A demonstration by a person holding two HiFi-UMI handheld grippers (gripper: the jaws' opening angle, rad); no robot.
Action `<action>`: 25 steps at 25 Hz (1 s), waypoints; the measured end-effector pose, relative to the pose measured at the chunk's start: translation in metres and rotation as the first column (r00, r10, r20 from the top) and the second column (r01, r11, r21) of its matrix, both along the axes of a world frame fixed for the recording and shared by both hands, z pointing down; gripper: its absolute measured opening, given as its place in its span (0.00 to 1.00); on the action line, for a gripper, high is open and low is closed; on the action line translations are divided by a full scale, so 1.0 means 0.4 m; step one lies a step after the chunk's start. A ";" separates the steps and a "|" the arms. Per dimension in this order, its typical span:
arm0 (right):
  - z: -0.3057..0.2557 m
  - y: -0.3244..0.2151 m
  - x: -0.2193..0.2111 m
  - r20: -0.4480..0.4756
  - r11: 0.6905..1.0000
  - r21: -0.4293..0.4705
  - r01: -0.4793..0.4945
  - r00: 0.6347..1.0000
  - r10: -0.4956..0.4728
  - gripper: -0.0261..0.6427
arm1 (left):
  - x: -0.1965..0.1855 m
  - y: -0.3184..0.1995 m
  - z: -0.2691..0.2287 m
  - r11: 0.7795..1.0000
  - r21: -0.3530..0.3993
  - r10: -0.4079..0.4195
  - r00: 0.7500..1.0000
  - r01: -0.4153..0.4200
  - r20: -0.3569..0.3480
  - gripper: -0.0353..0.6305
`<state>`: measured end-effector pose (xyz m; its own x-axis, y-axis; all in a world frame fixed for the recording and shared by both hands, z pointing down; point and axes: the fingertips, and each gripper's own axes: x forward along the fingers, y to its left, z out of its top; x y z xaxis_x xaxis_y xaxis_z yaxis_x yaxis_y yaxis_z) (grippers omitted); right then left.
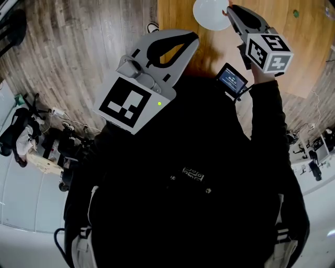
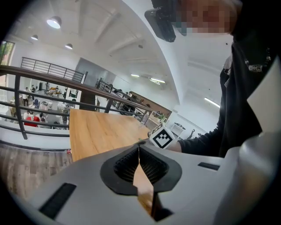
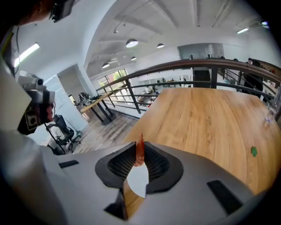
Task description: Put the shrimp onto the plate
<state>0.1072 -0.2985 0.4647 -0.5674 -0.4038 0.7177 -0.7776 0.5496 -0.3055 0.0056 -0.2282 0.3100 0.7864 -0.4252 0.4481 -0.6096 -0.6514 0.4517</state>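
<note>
Right hand-held gripper pinches shrimp over white plate on counter. Left hand-held gripper: jaws together, nothing between them.

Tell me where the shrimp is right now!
In the right gripper view, the shrimp is pinched between the right tongs, held above the white plate on the wooden table.

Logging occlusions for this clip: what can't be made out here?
Shrimp: right gripper view, only a thin orange strip shows; the right gripper's shut jaws hide the rest.
Plate: head view, cut off by the top edge and overlapped by that gripper.
Small green thing on the table: right gripper view, too small to identify.
</note>
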 end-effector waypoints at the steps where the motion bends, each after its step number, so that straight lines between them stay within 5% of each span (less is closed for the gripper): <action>1: 0.032 0.004 0.005 -0.015 1.000 -0.022 0.007 1.000 -0.007 0.14 | 0.000 0.001 0.001 1.000 -0.004 -0.005 1.000 0.005 0.000 0.06; 13: 0.254 0.035 -0.036 -0.165 0.982 -0.176 0.071 0.981 -0.101 0.14 | -0.090 0.005 -0.019 0.994 -0.011 -0.110 0.994 0.110 -0.007 0.06; 25: 0.348 0.088 -0.026 -0.288 0.965 -0.215 0.153 0.934 -0.212 0.14 | -0.108 0.037 0.008 0.987 -0.034 -0.160 0.987 0.159 -0.010 0.06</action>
<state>0.0968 -0.2634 0.6038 -0.3599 -0.1570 0.9197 -0.7409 0.6471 -0.1795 -0.0376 -0.2133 0.3133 0.7152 -0.5307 0.4548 -0.6988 -0.5307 0.4796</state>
